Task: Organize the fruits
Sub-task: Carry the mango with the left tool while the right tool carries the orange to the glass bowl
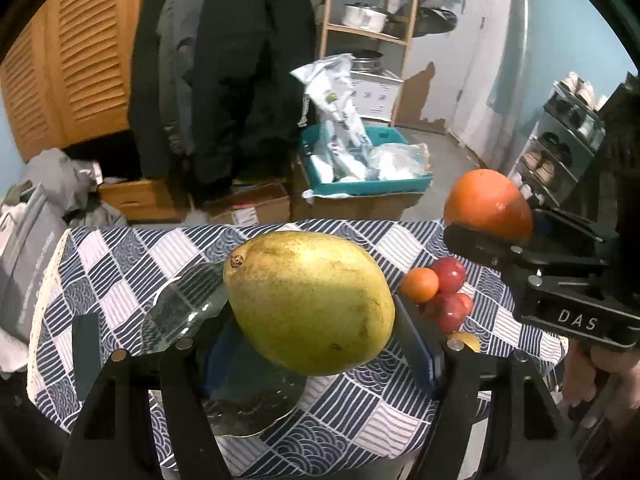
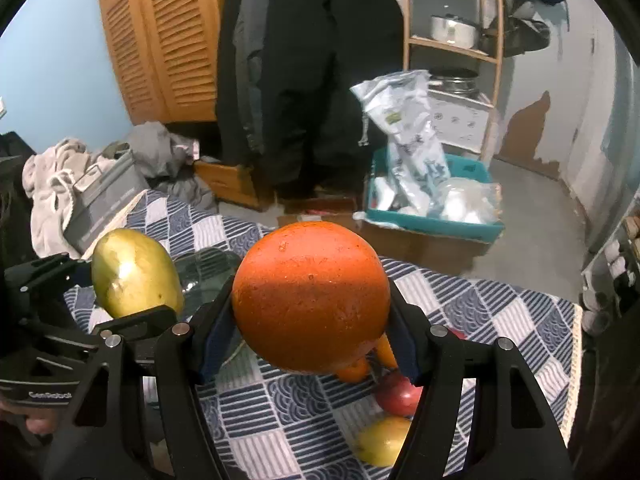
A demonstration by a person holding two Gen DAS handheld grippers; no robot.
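My left gripper (image 1: 310,328) is shut on a large yellow-green pear (image 1: 310,302) and holds it above a clear glass plate (image 1: 180,304) on the checked tablecloth (image 1: 120,264). My right gripper (image 2: 312,320) is shut on a big orange fruit (image 2: 312,296), held above the table; it also shows in the left wrist view (image 1: 488,204). A small pile of fruit lies on the cloth: a small orange (image 1: 420,284), red plums (image 1: 450,274) and a yellow fruit (image 2: 382,440). The pear also shows at the left of the right wrist view (image 2: 134,272).
Beyond the table's far edge stand cardboard boxes (image 1: 252,208), a teal bin of plastic bags (image 1: 360,160), hanging dark coats (image 1: 224,80), a wooden shelf with pots (image 1: 368,16) and a shoe rack (image 1: 560,140). Grey clothes (image 2: 60,184) lie at left.
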